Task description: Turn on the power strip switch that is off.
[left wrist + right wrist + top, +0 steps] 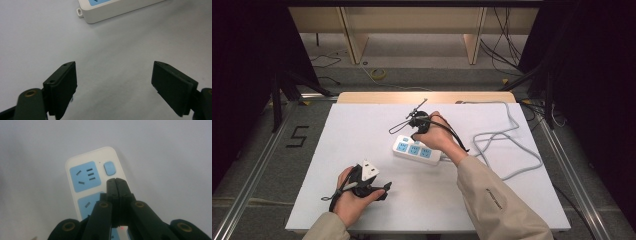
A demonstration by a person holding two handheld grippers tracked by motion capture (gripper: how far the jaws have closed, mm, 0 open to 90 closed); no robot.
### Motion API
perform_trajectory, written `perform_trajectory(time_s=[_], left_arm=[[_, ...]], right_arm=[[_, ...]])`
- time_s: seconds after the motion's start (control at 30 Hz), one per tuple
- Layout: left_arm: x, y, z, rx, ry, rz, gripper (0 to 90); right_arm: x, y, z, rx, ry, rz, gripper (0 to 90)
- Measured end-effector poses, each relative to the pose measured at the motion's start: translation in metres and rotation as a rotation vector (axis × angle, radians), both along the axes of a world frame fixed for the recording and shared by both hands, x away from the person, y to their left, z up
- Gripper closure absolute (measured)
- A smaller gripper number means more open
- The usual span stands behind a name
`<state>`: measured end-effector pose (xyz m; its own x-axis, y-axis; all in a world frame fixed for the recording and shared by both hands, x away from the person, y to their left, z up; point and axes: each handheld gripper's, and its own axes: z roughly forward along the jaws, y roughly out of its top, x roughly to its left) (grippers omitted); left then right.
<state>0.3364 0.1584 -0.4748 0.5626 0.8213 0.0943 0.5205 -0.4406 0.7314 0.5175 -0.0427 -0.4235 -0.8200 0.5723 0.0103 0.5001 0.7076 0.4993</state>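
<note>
A white power strip (417, 151) with blue socket faces lies mid-table; its grey cable (507, 145) loops off to the right. My right gripper (115, 180) is shut with nothing between its pads, and its tips hang just below the strip's blue switch button (110, 168), above the white casing (120, 162). In the high view that gripper (416, 131) sits over the strip's far left end. Near the front left of the table my left gripper (385, 188) rests open, pointing right. Its jaws stand wide apart over bare table, and the strip's end (110, 11) lies beyond them.
The white table top (362, 130) has a wooden strip along its far edge. Black cables trail from both grippers. Dark stands and floor cables surround the table, and a "5" is marked on the floor (298, 136) at left.
</note>
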Motion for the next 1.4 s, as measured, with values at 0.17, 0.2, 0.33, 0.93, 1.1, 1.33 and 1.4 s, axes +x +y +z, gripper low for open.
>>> perform_trajectory(time_s=[0.17, 0.2, 0.33, 0.93, 1.1, 1.33, 1.4], left_arm=[[0.0, 0.0, 0.0, -0.001, 0.0, -0.001, 20.3], [0.0, 0.0, 0.0, -0.002, 0.0, 0.0, 20.3], [0.0, 0.0, 0.0, -0.004, 0.0, 0.003, 20.3], [0.0, 0.001, 0.0, -0.002, 0.0, 0.001, 20.3], [0.0, 0.001, 0.0, -0.003, -0.001, 0.001, 20.3], [0.0, 0.001, 0.0, -0.002, -0.002, 0.0, 20.3], [0.0, 0.001, 0.0, -0.003, -0.002, 0.0, 20.3]], right_arm=[[0.001, 0.005, -0.001, -0.002, 0.002, 0.004, 90.0], [0.001, 0.006, -0.001, -0.003, 0.0, 0.008, 90.0], [0.002, 0.01, -0.001, -0.003, -0.003, 0.009, 90.0], [0.008, 0.016, -0.002, -0.002, 0.002, -0.002, 90.0], [0.009, 0.018, -0.002, -0.005, 0.0, 0.003, 90.0], [0.011, 0.022, -0.003, -0.009, 0.001, 0.0, 90.0], [0.011, 0.022, -0.003, -0.009, -0.002, 0.002, 90.0]])
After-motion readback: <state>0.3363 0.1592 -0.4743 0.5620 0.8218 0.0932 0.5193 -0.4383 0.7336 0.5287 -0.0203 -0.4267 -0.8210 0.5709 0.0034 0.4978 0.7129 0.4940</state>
